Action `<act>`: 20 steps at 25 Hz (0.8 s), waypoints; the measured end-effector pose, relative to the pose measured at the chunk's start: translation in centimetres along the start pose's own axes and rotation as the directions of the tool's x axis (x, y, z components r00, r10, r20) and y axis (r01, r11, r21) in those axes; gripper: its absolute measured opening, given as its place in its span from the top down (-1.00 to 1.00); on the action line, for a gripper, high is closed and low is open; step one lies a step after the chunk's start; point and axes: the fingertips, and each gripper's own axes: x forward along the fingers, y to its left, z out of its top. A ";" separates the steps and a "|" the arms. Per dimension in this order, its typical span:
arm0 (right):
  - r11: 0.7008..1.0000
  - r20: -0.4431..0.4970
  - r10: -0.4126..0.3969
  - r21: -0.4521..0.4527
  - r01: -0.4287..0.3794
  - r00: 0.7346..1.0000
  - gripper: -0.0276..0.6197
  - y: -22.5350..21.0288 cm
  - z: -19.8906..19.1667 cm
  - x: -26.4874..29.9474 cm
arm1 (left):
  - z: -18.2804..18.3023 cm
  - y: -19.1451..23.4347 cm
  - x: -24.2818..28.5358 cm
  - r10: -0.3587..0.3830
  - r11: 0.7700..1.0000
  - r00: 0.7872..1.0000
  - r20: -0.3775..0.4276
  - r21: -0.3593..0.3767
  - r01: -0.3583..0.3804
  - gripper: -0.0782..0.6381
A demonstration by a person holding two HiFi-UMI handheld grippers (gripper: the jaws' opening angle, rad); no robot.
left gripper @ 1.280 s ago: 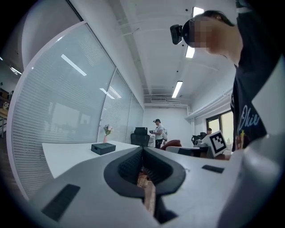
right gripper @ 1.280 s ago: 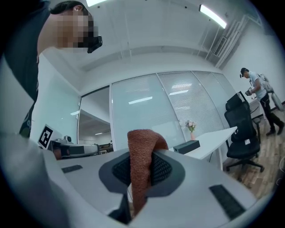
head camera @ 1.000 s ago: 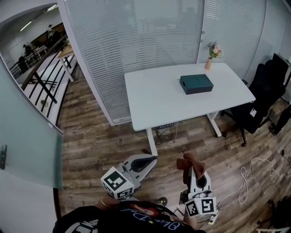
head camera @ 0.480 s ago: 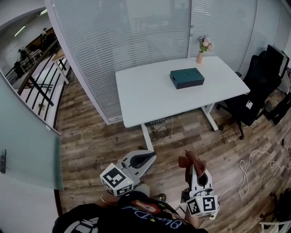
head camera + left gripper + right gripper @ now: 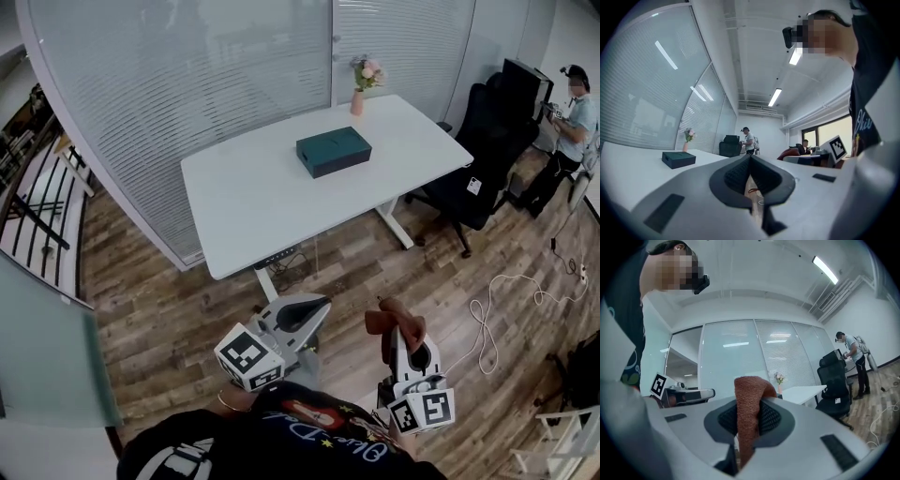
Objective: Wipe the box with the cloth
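Right gripper pinches the cloth; left gripper is pressed together, empty. Box sits well away — walk up first, hold the pinch firm.

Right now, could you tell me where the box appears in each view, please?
Head view: box at upper centre on the table, below-left of the vase.
Left gripper view: box left of centre, just below the vase.
Right gripper view: box not made out; the cloth blocks that spot.
Shared landmark: the vase, right of the cloth here.
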 end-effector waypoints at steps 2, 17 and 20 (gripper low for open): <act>0.999 0.005 -0.031 -0.018 0.031 1.000 0.80 -1.2 0.5 1.1 | 0.4 1.3 2.0 -0.035 0.999 0.999 0.017 0.007 0.034 0.77; 0.991 -0.048 -0.110 -0.085 0.106 0.993 0.79 -6.2 2.2 12.6 | 1.8 13.6 10.4 -0.080 0.996 0.995 0.051 -0.044 0.082 0.77; 0.989 -0.051 -0.111 -0.103 0.106 0.992 0.79 -6.6 2.5 15.3 | 1.6 16.7 10.8 -0.056 0.996 0.997 0.048 -0.061 0.059 0.77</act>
